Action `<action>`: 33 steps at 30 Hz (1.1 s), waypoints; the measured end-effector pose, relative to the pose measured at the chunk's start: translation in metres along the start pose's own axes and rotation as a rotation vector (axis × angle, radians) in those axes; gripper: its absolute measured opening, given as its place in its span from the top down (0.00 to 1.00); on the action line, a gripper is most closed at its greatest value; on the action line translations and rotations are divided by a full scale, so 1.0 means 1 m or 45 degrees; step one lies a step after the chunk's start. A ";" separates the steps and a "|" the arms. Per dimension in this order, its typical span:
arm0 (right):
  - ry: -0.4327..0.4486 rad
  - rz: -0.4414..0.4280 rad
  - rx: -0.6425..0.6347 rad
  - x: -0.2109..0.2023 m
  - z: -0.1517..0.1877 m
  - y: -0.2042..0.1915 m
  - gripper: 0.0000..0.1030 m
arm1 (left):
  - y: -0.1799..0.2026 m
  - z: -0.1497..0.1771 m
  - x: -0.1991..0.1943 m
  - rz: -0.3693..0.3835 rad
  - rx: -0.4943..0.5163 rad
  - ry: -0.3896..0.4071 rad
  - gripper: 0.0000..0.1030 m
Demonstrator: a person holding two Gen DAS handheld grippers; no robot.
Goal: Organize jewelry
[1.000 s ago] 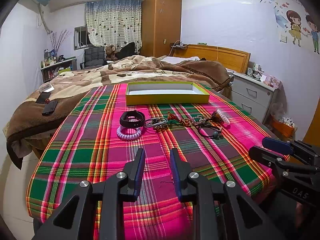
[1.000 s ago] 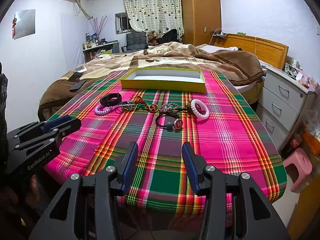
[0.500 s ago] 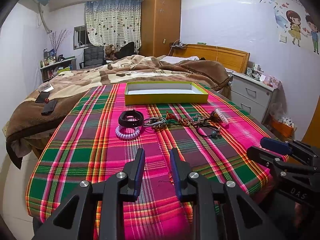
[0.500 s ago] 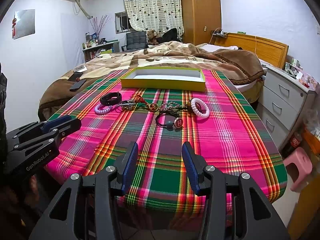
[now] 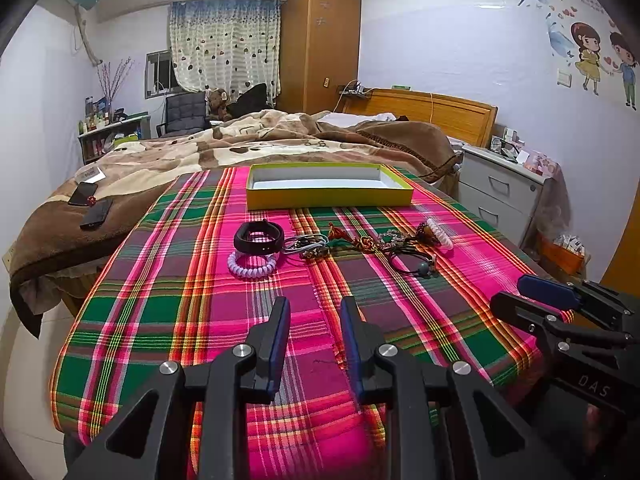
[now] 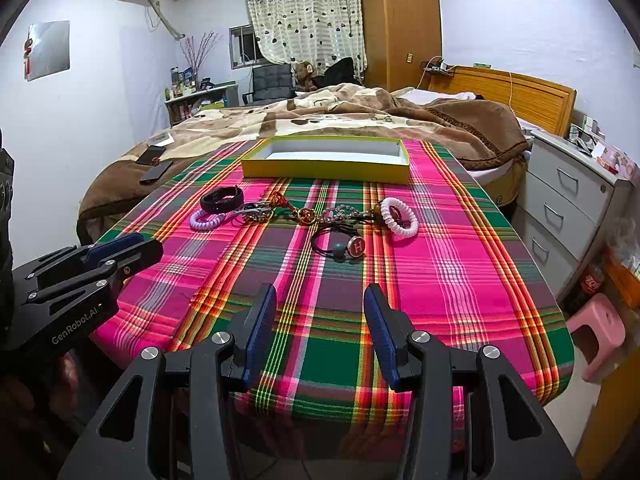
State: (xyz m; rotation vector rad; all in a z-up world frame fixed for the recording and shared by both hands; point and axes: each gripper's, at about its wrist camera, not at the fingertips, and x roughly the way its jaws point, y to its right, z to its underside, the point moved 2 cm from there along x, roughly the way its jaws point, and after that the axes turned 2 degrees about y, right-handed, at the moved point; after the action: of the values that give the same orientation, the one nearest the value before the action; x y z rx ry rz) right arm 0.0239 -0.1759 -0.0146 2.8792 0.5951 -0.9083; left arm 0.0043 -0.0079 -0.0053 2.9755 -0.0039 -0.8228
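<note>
A row of jewelry lies across the plaid tablecloth: a black band, a lilac coil bracelet, a tangle of chains and red charms, a black cord with an "H" charm and a white coil bracelet. An open, empty yellow box sits behind them; it also shows in the right wrist view. My left gripper is open and empty, short of the jewelry. My right gripper is open and empty near the table's front edge.
A bed with a brown blanket lies behind the table, with phones on its left side. White drawers and a pink stool stand at the right. A wardrobe stands at the back.
Both grippers have drifted very slightly; the jewelry and box have not moved. Both grippers stay open.
</note>
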 end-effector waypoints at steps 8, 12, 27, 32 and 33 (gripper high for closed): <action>0.000 -0.001 -0.001 0.000 0.000 0.000 0.55 | -0.003 0.000 -0.001 0.007 -0.020 0.000 0.75; 0.001 -0.002 0.000 0.000 0.000 0.000 0.55 | -0.003 -0.001 0.000 0.007 -0.021 0.000 0.75; 0.001 -0.002 0.000 0.000 0.000 0.001 0.55 | -0.003 -0.001 -0.001 0.008 -0.023 0.000 0.75; 0.001 -0.003 0.001 0.000 0.000 0.000 0.55 | -0.003 -0.001 0.000 0.010 -0.024 -0.003 0.75; 0.001 -0.003 0.002 0.000 0.000 0.001 0.55 | -0.004 -0.001 0.000 0.011 -0.024 -0.003 0.75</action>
State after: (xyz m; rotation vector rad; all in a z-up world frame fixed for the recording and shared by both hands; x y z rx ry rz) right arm 0.0243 -0.1769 -0.0146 2.8807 0.5980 -0.9082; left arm 0.0045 -0.0043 -0.0043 2.9545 -0.0092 -0.8210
